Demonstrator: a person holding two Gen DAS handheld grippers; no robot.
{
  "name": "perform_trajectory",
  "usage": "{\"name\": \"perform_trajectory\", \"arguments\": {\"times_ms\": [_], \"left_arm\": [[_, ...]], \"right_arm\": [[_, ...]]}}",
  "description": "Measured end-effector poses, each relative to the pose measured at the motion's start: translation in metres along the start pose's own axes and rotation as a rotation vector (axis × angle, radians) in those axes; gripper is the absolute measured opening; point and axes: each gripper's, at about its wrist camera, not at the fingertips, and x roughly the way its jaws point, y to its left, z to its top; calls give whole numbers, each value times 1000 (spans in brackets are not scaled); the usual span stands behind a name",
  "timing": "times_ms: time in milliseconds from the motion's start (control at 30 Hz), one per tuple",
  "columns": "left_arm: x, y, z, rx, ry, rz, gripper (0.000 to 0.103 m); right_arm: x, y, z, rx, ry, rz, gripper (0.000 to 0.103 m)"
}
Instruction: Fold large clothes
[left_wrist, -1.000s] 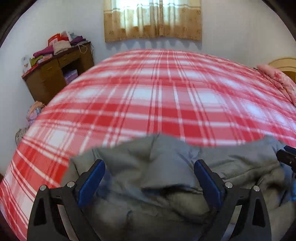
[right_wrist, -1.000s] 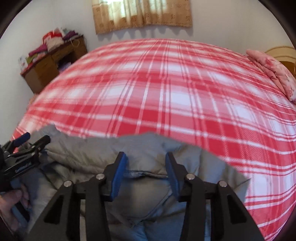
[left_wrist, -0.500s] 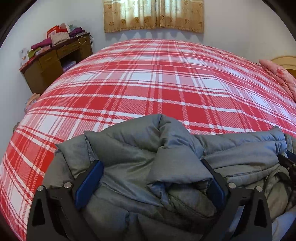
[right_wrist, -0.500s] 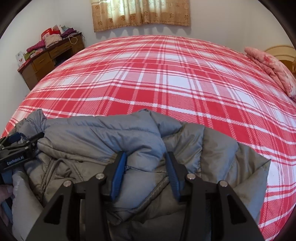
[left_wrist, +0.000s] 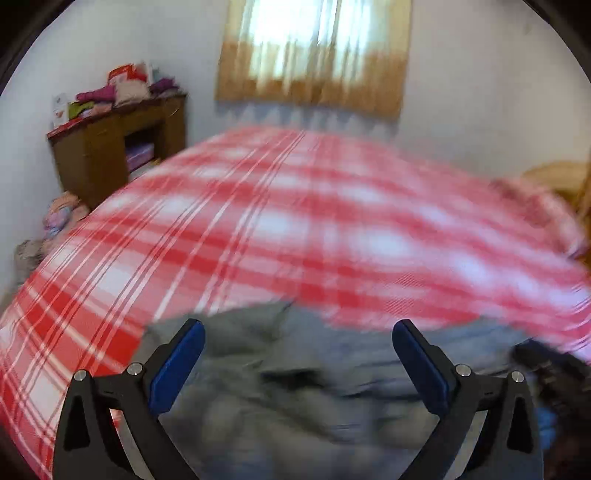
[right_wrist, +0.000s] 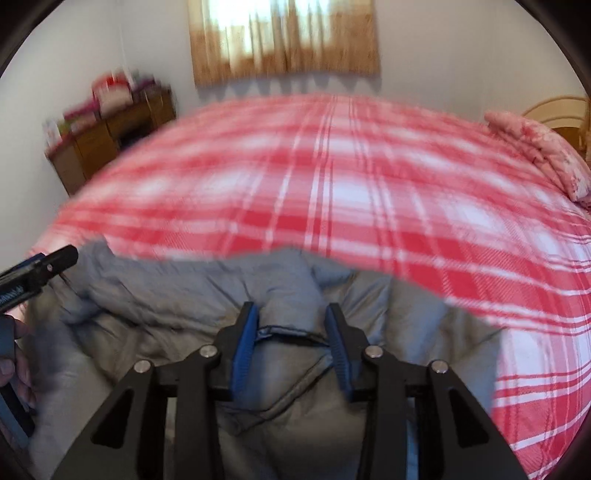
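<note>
Jaws' contact with blurred grey jacket (right_wrist: 177, 295) unclear.

Motion blur smears the jacket (left_wrist: 295, 376), perhaps hiding its folds.

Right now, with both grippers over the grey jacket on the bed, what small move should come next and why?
Probably finish closing the right gripper on the jacket fold between its pads; its jaws have just been closing, but whether they grip yet is unclear. The left gripper stands wide open above the fabric, so nothing clearly holds the bunched jacket for spreading on the bed.
</note>
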Motion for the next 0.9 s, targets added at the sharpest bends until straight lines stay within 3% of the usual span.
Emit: {"name": "perform_trajectory", "arguments": {"times_ms": [33, 100, 267, 467, 900], "left_arm": [[-1, -10, 5, 2, 5, -57, 102], [13, -24, 4, 4, 62, -98, 102], [71, -22, -27, -14, 218, -4, 102], [72, -25, -41, 33, 185, 41, 102], [82, -40, -46, 110, 217, 114, 102]], "right_arm": [[-5, -1, 4, 2, -20, -10, 33], [0, 1, 8, -3, 1, -11, 30], [30, -4, -5, 16, 105, -9, 28], [40, -8, -16, 33, 130, 28, 28], [48, -2, -17, 0, 148, -6, 29]]}}
